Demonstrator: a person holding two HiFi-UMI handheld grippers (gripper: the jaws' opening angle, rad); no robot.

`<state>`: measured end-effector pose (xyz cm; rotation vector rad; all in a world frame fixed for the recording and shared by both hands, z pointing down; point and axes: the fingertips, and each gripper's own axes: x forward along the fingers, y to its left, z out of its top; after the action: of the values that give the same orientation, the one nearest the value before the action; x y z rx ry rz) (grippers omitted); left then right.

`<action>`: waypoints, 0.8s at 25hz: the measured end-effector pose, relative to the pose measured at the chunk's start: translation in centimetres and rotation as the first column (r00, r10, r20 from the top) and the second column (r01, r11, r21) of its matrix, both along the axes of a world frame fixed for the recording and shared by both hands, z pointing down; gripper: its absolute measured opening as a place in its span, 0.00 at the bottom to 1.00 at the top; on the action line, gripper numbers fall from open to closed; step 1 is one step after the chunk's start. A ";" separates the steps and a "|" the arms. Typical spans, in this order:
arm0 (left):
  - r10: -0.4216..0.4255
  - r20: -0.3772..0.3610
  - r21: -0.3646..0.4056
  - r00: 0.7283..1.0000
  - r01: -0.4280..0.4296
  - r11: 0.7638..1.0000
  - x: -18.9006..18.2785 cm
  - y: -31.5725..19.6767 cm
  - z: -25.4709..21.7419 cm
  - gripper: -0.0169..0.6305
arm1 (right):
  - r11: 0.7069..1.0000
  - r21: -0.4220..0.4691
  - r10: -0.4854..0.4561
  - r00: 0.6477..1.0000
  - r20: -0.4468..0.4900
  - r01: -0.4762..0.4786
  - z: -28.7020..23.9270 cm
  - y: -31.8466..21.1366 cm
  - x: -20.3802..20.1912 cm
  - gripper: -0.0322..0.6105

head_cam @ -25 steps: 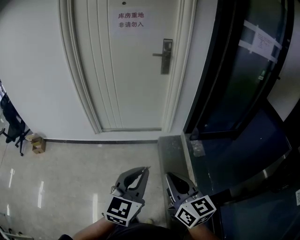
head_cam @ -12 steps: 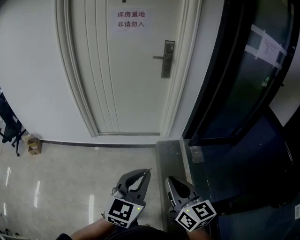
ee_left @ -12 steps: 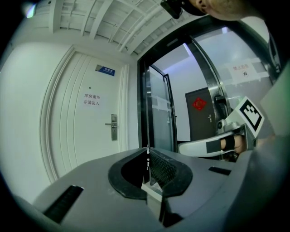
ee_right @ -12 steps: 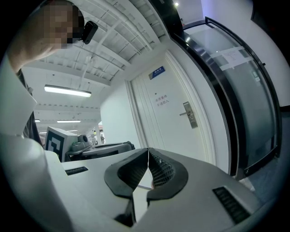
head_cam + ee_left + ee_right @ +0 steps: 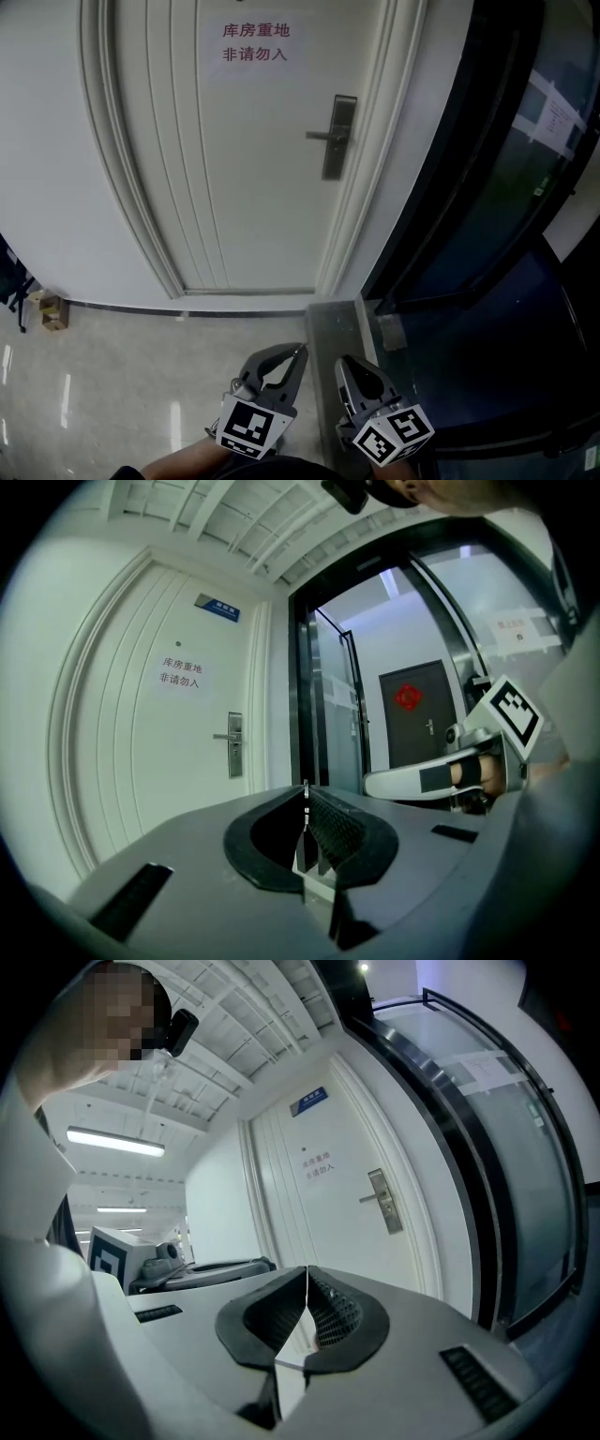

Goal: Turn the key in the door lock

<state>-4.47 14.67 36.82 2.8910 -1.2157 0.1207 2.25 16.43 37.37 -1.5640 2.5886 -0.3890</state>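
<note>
The left tool [image 5: 301,349] is held low over the tiled floor [image 5: 112,394], its jaws pressed together. A thin sliver [image 5: 306,794] stands edge-on at their tips and pokes just past them; it is too small to tell whether it is a key. The right tool [image 5: 341,362] is just beside it, its jaws also closed tip to tip with nothing between them. Both point toward a shut white door [image 5: 253,178]. The lock [image 5: 335,137], a tall metal plate with a lever handle reaching left, sits near the door's right edge, well apart from both tools. Both gripper views show the same lock plate far ahead of the jaws. A paper sign [image 5: 254,43] with red print hangs near the door's top edge. A dark glass wall [image 5: 487,197] runs along the right of the door frame. A small cardboard box [image 5: 52,312] lies on the floor at the foot of the wall, far left.
</note>
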 end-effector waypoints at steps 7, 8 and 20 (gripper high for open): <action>0.060 0.009 0.042 0.998 -0.060 0.997 -0.7 -7.5 -0.8 0.04 | 0.999 0.021 0.043 0.999 -0.006 -0.043 -0.9 -7.6 -1.2 0.07; 0.064 0.008 0.042 0.998 -0.064 0.997 -0.7 -8.5 -0.9 0.04 | 0.999 0.023 0.048 0.999 -0.009 -0.048 -1.0 -8.5 -1.3 0.07; 0.078 0.022 0.047 0.997 -0.078 0.996 2.1 -18.5 -0.4 0.04 | 0.999 -0.001 0.047 0.999 -0.007 -0.047 0.1 -18.3 0.9 0.07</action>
<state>-2.35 -3.81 36.44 2.9869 -1.1242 0.1233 3.16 -1.85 37.46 -1.6260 2.5519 -0.3812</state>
